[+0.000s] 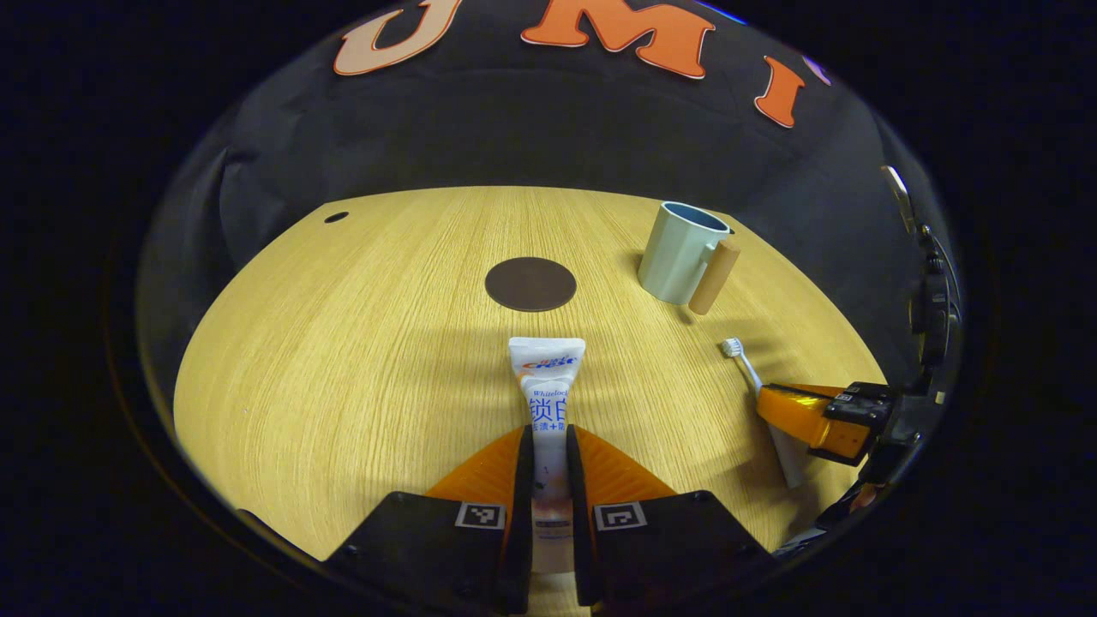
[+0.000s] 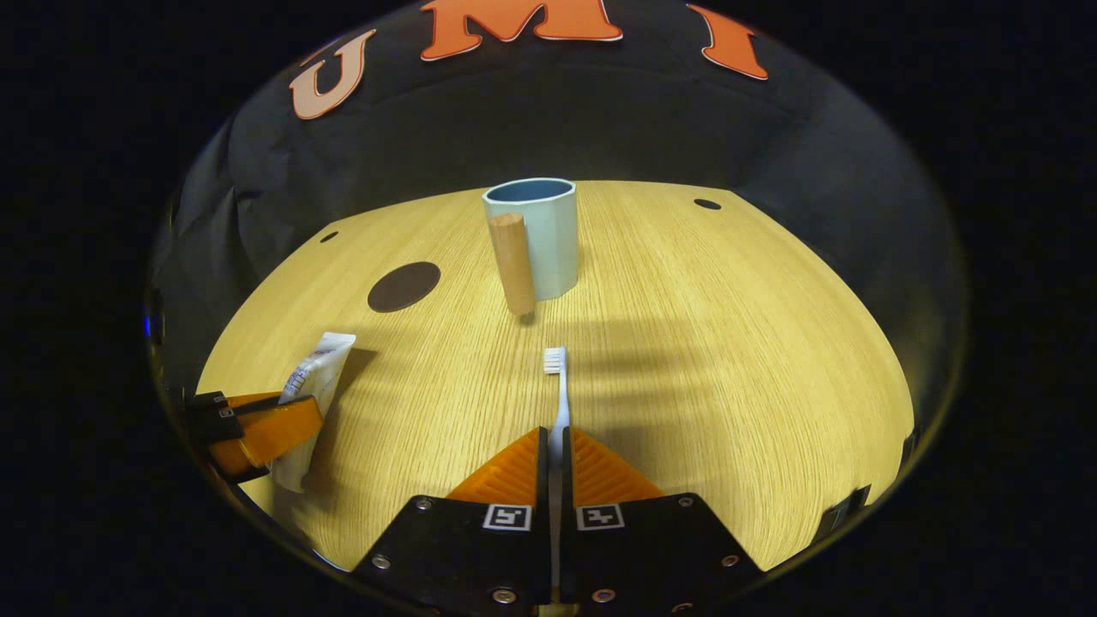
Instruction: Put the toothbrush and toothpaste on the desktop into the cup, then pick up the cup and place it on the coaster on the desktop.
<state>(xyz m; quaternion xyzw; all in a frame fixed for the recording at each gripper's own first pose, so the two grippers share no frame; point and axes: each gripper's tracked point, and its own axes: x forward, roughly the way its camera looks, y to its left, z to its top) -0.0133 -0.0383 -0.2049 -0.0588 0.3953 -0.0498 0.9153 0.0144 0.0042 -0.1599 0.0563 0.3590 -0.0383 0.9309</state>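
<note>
Already each gripper is clamped on its own item: the left gripper (image 1: 548,458) pinches the toothpaste (image 1: 547,386) near its cap end, crimped tail forward, and the right gripper (image 2: 557,463) nips the toothbrush (image 2: 557,390) by the handle, bristles forward, likely so both can drop into the cup (image 2: 536,236). The cup, pale blue with a wooden handle, stands upright toward the back of the desk (image 2: 728,343), apart from the dark round coaster (image 2: 404,286).

A white toothpaste tube (image 1: 547,377) and white toothbrush (image 2: 558,386) lie near; farther off, a pale blue cup (image 2: 540,231) stands upright, a dark round coaster (image 1: 530,284) to its left.
</note>
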